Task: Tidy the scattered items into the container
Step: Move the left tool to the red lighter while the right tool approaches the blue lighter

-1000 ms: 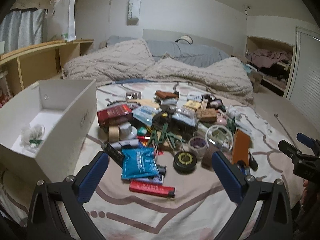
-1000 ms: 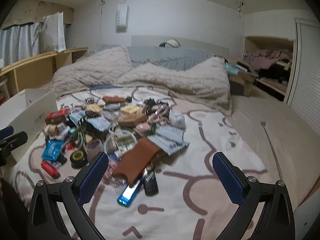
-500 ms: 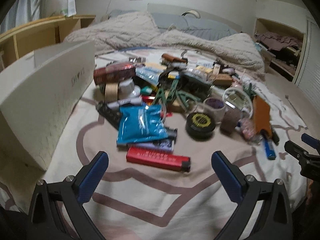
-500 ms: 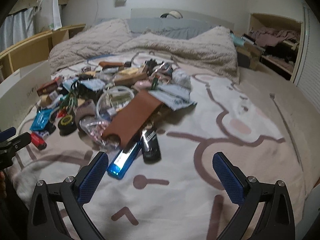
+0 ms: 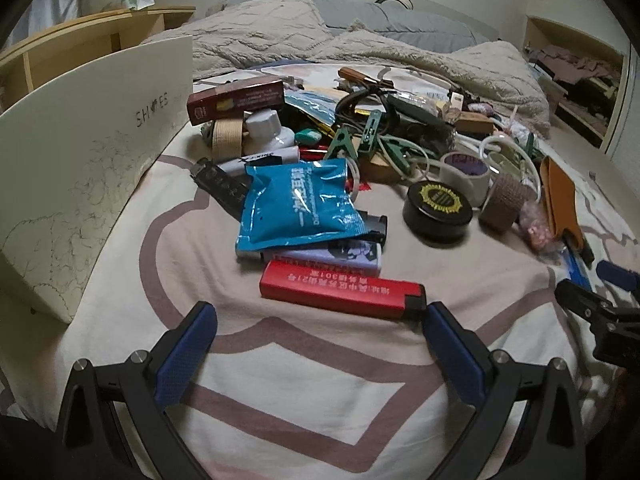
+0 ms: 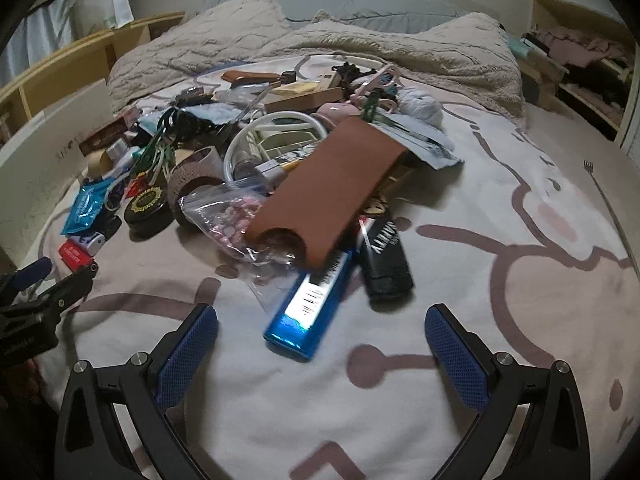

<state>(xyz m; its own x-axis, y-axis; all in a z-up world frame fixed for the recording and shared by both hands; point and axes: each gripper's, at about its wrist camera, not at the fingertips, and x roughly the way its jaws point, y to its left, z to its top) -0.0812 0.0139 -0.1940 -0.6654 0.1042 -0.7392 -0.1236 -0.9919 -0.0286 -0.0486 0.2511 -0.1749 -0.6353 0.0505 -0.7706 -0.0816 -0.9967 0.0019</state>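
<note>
Over the last second both grippers have dropped low and moved in on the pile, so each now sits right in front of a pick. The left gripper (image 5: 320, 334) is spread wide and holds nothing, with the red lighter (image 5: 340, 290) lying flat just ahead of it and its dark cap end close to the right finger; that lighter looks like the next item to take. The right gripper (image 6: 320, 336) is likewise fully spread and empty, and the shiny blue lighter (image 6: 310, 310) pokes toward the gap between its fingers, beside a black lighter (image 6: 386, 258) and partly under a brown pouch (image 6: 332, 184). The white shoe box (image 5: 92, 152), the container, stands at the left edge of the pile, only its outer wall showing, so its contents cannot be judged; nearly all the clutter remains outside it, including the blue sachet (image 5: 298, 204) and the black round tin (image 5: 438, 208). Everything rests on a bed sheet (image 5: 304, 392) printed with mauve lines, soft and yielding, with a rumpled beige blanket (image 6: 320, 44) behind and open wooden shelves along the wall.
</note>
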